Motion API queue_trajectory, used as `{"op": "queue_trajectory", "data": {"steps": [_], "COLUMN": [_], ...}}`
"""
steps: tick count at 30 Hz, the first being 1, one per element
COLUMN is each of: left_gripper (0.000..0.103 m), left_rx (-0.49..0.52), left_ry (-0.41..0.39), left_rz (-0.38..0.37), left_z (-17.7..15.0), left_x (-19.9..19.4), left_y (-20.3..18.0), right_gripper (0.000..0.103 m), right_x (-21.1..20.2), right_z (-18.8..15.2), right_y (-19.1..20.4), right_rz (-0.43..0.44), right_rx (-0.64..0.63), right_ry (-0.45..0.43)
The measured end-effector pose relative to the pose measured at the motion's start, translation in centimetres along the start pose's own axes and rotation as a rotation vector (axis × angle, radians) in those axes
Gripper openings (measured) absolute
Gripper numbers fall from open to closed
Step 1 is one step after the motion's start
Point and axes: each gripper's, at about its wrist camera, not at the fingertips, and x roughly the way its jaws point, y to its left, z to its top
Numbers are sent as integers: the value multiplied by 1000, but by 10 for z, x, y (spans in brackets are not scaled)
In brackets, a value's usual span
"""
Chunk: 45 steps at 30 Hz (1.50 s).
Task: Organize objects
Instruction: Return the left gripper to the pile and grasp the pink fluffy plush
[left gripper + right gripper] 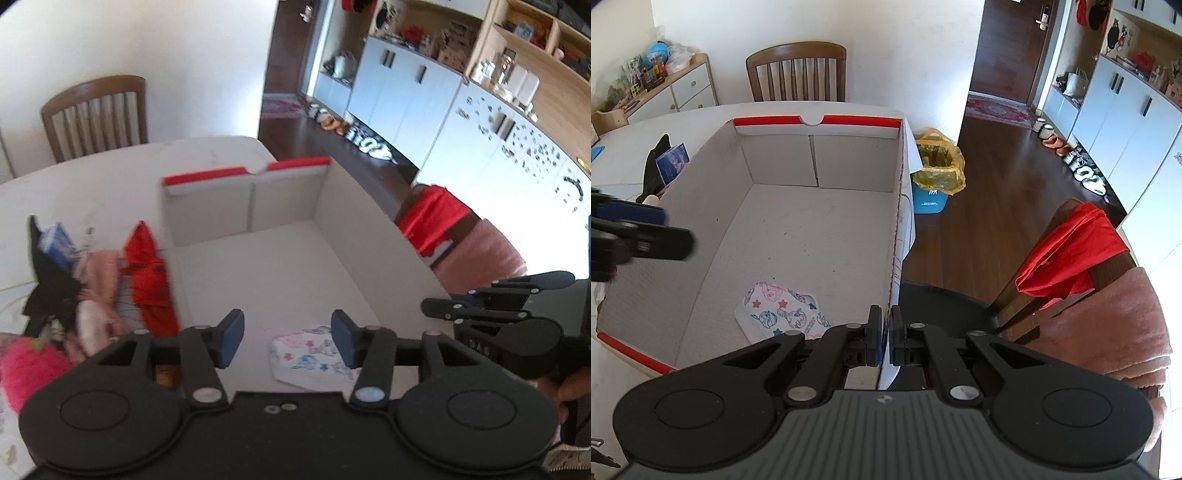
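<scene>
White cardboard forms the open box (pixel 820 221) with red-edged flaps, standing on the pale table (pixel 92 192). On its floor, in the near corner, lies a flat printed packet (pixel 779 312) with cartoon ponies and stars; its long axis runs slantwise, from the near wall toward the right wall of the box. The left gripper (pixel 287 338) hangs over the box with its jaws spread wide and nothing between them; the packet (pixel 314 354) lies below and just right of its right pad. The right gripper (pixel 885 332) is pinched on the box's right wall, the pads pressed against the cardboard edge, with the packet just left of it inside the box. Left of the box, a heap of red, pink and black clothes (pixel 110 284) rests on the table.
</scene>
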Motion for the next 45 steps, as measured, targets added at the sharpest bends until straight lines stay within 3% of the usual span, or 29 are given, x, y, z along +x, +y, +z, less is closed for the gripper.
{"op": "queue_trajectory", "data": {"steps": [5,7,9,14,22,35,45], "left_gripper": [65,73,87,100,101,101,73], "left_rx": [-40,-49,-52,-61,-106,-184,-231], "left_ry": [-38,-54,-75,-100,-100,-48,-56], "left_rz": [40,56,86,154,249,236,158], "left_z": [-7,-12,-17,-35,-51,-71,-78], "left_x": [-21,-32,-40,-54,-48,-7,-8], "left_y": [31,48,61,93,138,177,188], "right_gripper": [3,3,3,3,3,4,4], "right_x": [0,0,0,2,7,9,9], "right_z": [0,0,1,1,3,7,7], "right_y": [-1,-1,0,3,7,12,15], "right_rz": [-1,-4,-11,-32,-55,-92,-121], "right_rx": [22,29,27,23,31,39,52], "right_ry": [7,10,12,22,44,63,68]}}
